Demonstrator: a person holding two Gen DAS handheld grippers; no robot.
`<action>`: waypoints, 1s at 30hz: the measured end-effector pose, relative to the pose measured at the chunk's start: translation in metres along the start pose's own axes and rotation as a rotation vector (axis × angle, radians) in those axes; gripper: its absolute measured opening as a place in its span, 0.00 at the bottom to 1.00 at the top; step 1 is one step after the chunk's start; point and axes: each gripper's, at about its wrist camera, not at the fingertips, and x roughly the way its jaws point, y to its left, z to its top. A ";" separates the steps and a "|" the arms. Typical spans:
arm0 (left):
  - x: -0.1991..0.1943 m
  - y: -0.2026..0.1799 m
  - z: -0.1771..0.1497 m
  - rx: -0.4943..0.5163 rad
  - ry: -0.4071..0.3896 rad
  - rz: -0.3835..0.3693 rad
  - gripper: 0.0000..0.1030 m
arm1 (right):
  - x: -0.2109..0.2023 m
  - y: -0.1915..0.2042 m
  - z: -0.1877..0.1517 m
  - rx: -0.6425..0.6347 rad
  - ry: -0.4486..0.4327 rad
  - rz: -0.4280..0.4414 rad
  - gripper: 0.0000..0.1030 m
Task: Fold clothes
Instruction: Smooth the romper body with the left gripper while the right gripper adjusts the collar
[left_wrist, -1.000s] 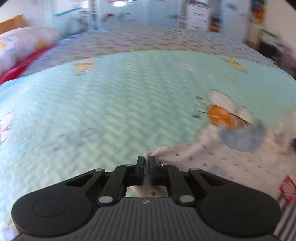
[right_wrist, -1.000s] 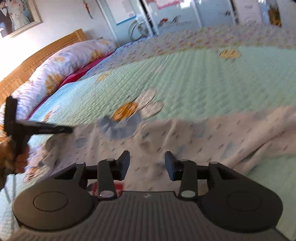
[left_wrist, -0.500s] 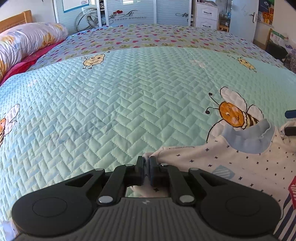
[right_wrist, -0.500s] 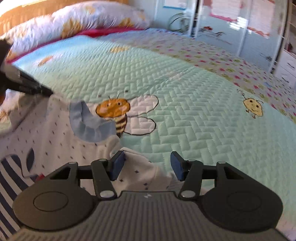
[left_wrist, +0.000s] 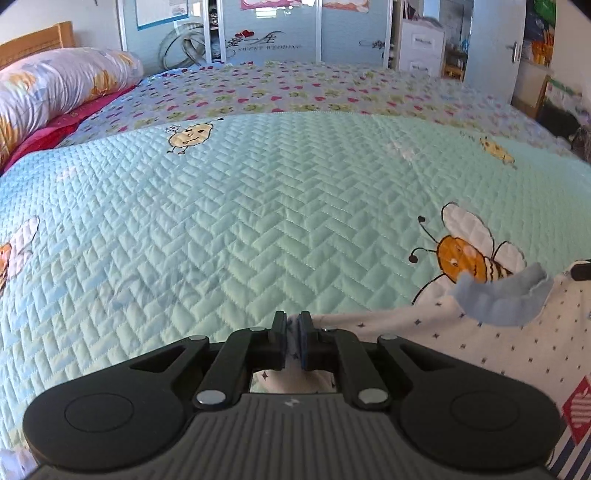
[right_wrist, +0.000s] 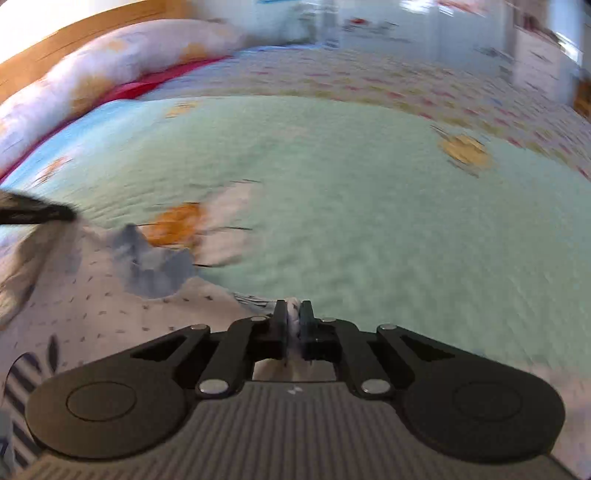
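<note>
Two grippers pinching a white shirt on a bed.

The left gripper and right gripper are each clamping jaws on the shirt, lying lower right over the green quilt.

A: What does the left gripper look like from its own camera?

B: Matte black plastic. Two rounded lobes sit at the near corners, each with a faint circular outline pressed into it. Between them lies a grey ribbed panel carrying a small pale mark at its forward edge.

A: And the linkages?

B: Angled black arms run forward from the lobes, with triangular cut-outs beside them. Silver screw heads sit at the pivots, larger ones nearest the ribbed panel, smaller ones farther forward. The fingers are faced with blue pads.

A: Is the right gripper the same?

B: Same build: black lobes, grey ribbed panel, silver screws, blue-faced fingers.
</note>
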 end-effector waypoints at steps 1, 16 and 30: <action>0.002 -0.004 0.000 0.021 0.002 0.010 0.06 | 0.001 -0.002 -0.003 0.022 0.005 0.001 0.05; 0.012 0.014 -0.011 -0.014 0.014 0.127 0.00 | 0.016 -0.001 -0.004 0.078 -0.068 -0.083 0.05; -0.047 -0.040 -0.009 -0.007 0.000 -0.205 0.11 | -0.069 -0.008 -0.049 0.362 -0.172 0.119 0.16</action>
